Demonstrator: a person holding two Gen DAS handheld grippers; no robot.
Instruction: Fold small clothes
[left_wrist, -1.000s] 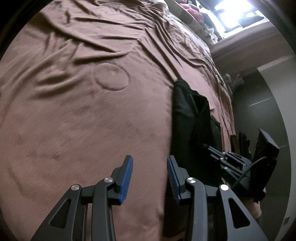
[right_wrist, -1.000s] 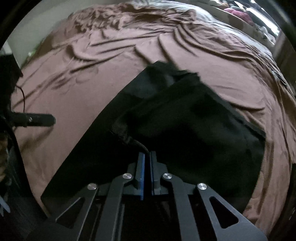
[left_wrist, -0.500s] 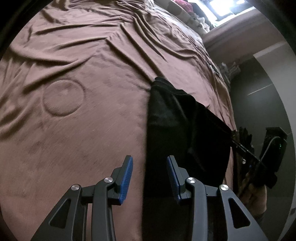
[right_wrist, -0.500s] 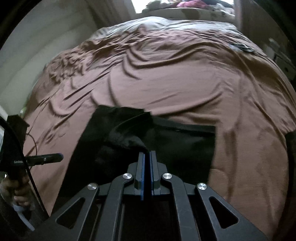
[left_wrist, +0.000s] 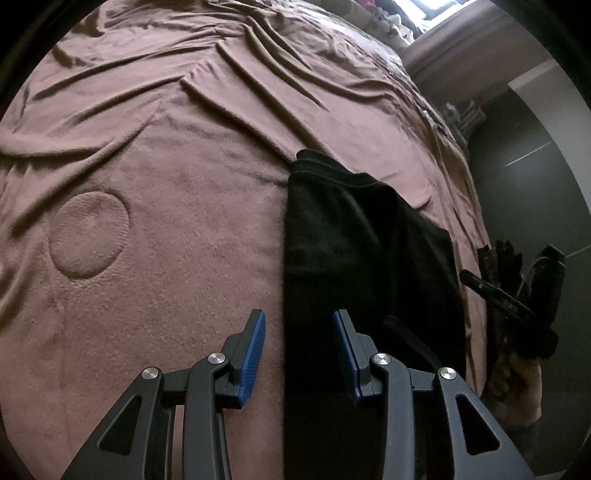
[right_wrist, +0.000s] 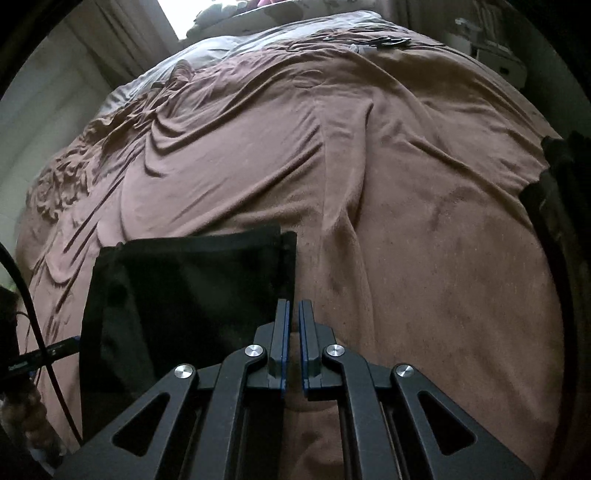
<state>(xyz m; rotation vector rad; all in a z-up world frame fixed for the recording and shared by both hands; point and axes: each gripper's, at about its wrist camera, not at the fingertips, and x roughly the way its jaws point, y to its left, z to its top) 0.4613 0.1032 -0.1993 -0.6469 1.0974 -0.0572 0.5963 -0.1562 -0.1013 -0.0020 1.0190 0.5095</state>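
Flatly on the bed lies the black folded fabric garment (left_wrist: 365, 258), a small dark rectangle with straight edges and a line of pale stitching along its far hem. In the right wrist view the same garment (right_wrist: 192, 291) sits at the lower left, with 1 upper layer lying over a slightly wider lower layer, so that a thin strip of the lower layer shows at its right edge. Under it spreads the brown soft bed cover (left_wrist: 155, 206), wrinkled in long folds toward the far side and carrying a round pressed mark (left_wrist: 88, 236) in its pile, well apart from the garment.

The left gripper (left_wrist: 298, 354) hangs above the near edge of the garment, its 2 blue-padded fingers standing moderately apart with nothing between them; the left border of the garment runs through the gap below them, but the pads do not touch the cloth. The right gripper (right_wrist: 291, 343) points down at the bed cover just beside the right edge of the garment. Its jaws stand almost together, with only a narrow slit between the blue pads, and they hold nothing; bare brown cover shows through the slit.

At the right rim of the left wrist view the right gripper (left_wrist: 509, 306) appears again as a dark frame, with a person's hand (left_wrist: 517, 384) below it, beyond the side of the bed. At the far end, light comes from a window (right_wrist: 221, 14) above a pale heap of bedding (right_wrist: 236, 40).
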